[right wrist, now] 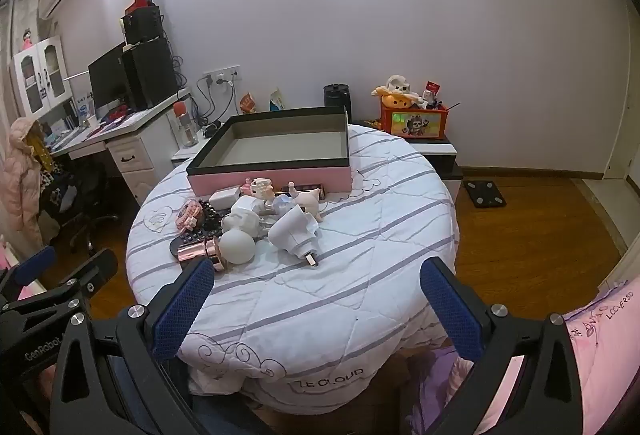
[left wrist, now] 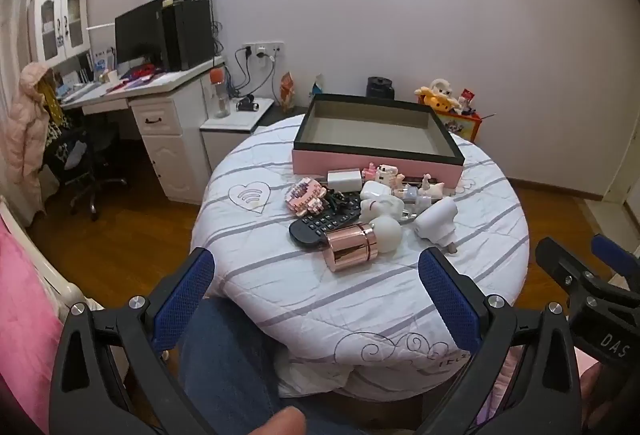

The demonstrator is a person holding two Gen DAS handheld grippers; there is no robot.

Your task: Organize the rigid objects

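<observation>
Both grippers hang off the near edge of the round worktop, touching nothing. The left gripper (left wrist: 316,275) has its blue-padded jaws spread wide, with nothing between them, and the right gripper (right wrist: 316,285) is just as wide and just as bare.

Beyond them the worktop (right wrist: 360,275) is draped in a white quilted cover with grey stripes. The rigid objects lie in a heap a little left of its middle: a rose-gold cylinder (left wrist: 351,245) on its side nearest the grippers, touching a white ball (left wrist: 386,232), with a black remote control (left wrist: 324,221) under and behind them. A white plug adapter (left wrist: 436,221) sits at the right of the heap, a pink brick toy (left wrist: 304,197) at the left, and a white charger block (left wrist: 344,180) and small figurines at the far side. Just behind the heap stands an open pink box (left wrist: 376,165) with a dark rim, nothing inside it.

Wooden floor (right wrist: 540,235) surrounds the worktop. A white desk (left wrist: 160,91) with a dark monitor (left wrist: 138,31) stands far left, a pale wall behind, and an orange toy box (right wrist: 414,121) far right.
</observation>
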